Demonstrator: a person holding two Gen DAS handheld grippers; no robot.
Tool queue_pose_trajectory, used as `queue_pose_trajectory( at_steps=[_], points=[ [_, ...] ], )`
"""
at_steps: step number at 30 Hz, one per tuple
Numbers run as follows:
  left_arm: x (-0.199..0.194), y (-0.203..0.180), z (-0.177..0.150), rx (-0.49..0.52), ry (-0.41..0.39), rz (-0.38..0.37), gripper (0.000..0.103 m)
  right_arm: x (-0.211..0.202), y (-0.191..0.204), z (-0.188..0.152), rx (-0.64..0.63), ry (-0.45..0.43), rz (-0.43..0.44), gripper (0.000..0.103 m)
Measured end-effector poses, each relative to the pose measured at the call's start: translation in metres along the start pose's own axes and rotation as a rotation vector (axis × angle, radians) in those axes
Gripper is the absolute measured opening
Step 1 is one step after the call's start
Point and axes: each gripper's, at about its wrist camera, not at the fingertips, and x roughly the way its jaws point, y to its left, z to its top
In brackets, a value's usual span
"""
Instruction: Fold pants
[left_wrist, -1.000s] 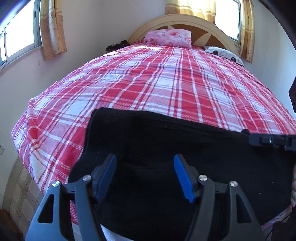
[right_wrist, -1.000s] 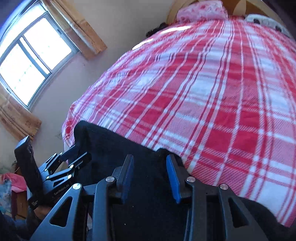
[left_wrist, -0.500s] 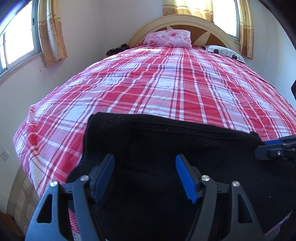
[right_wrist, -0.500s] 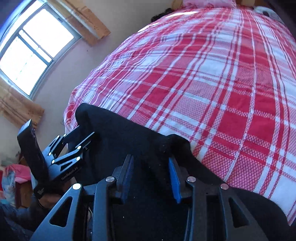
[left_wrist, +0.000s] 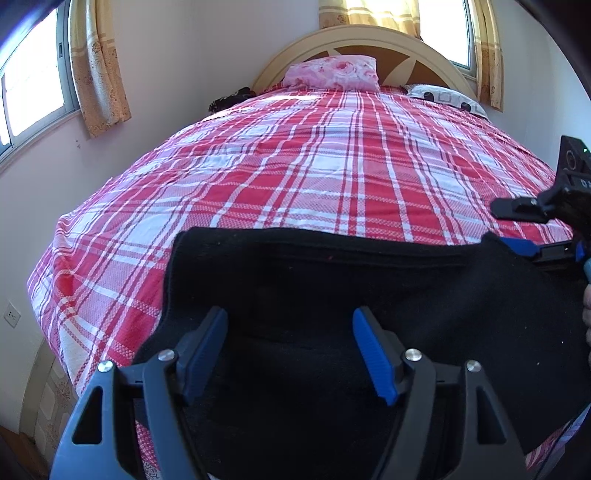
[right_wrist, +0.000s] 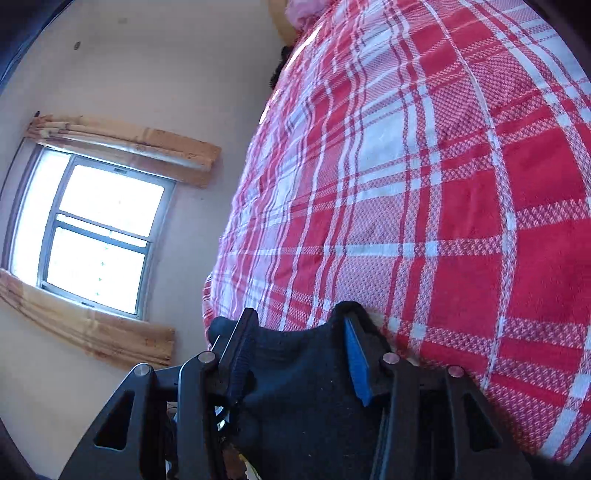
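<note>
Both tongs — over black pants

I see a bed covered in a red and white plaid sheet. Black pants lie on its near end. A pink flowered pillow and a white patterned pillow sit by the headboard; a dark item, possibly clothing, lies beside them.

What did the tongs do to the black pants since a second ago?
The right tongs rolled sideways and lifted, bunching a corner of the black pants between their fingers; their jaws look wider than before, so whether they grip is unclear. The left tongs stayed open over the pants. The plaid bedspread is unchanged.
</note>
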Motion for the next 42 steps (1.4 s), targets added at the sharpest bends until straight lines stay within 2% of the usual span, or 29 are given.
queue_pose_trajectory(
  at_steps=[2,4,9,10,11,12,13,16,18,21,22,28,32,34,36,37,40,42],
  points=[
    [-0.002,0.003,0.003,-0.01,0.01,-0.013,0.073,-0.008,0.011,-0.002,-0.042,0.031,-0.07,0.047],
    [-0.006,0.004,0.006,-0.024,0.013,-0.021,0.073,-0.039,0.023,-0.002,-0.089,-0.028,-0.148,0.048],
    [-0.031,-0.021,0.017,-0.002,-0.058,-0.074,0.073,-0.199,0.052,-0.026,-0.187,-0.438,-0.398,0.049],
    [-0.033,-0.03,0.018,0.014,-0.063,-0.088,0.073,-0.23,0.052,-0.032,-0.187,-0.502,-0.48,0.049],
    [-0.034,-0.042,0.019,0.034,-0.06,-0.105,0.073,-0.265,0.051,-0.041,-0.181,-0.57,-0.607,0.049],
    [-0.034,-0.051,0.018,0.047,-0.052,-0.115,0.073,-0.289,0.048,-0.046,-0.172,-0.607,-0.691,0.049],
    [-0.032,-0.063,0.016,0.056,-0.036,-0.127,0.073,-0.308,0.044,-0.049,-0.16,-0.627,-0.739,0.049],
    [-0.029,-0.08,0.011,0.053,-0.01,-0.153,0.073,-0.382,0.019,-0.068,-0.054,-0.727,-0.837,0.049],
    [-0.028,-0.088,0.006,0.052,0.009,-0.159,0.073,-0.423,-0.004,-0.084,0.034,-0.789,-0.826,0.049],
    [-0.014,-0.092,-0.002,0.022,0.08,-0.157,0.073,-0.467,-0.048,-0.095,0.139,-0.794,-0.799,0.049],
    [-0.014,-0.092,-0.002,0.018,0.074,-0.153,0.073,-0.476,-0.058,-0.101,0.15,-0.791,-0.792,0.049],
    [-0.016,-0.094,-0.003,0.007,0.083,-0.128,0.074,-0.478,-0.103,-0.077,0.178,-0.796,-0.863,0.048],
    [-0.016,-0.097,-0.003,0.012,0.088,-0.102,0.075,-0.471,-0.125,-0.056,0.21,-0.761,-0.876,0.048],
    [-0.015,-0.099,-0.002,0.011,0.091,-0.095,0.076,-0.469,-0.131,-0.051,0.21,-0.737,-0.854,0.048],
    [-0.014,-0.099,-0.002,0.01,0.092,-0.092,0.076,-0.465,-0.131,-0.046,0.178,-0.711,-0.821,0.023],
    [-0.014,-0.1,-0.001,0.011,0.093,-0.09,0.077,-0.462,-0.13,-0.041,0.145,-0.68,-0.835,0.008],
    [-0.014,-0.1,-0.001,0.01,0.095,-0.088,0.077,-0.459,-0.115,-0.039,0.076,-0.651,-0.851,0.008],
    [-0.013,-0.1,0.0,0.009,0.097,-0.088,0.077,-0.47,-0.096,-0.046,0.048,-0.698,-0.789,0.008]
  ],
)
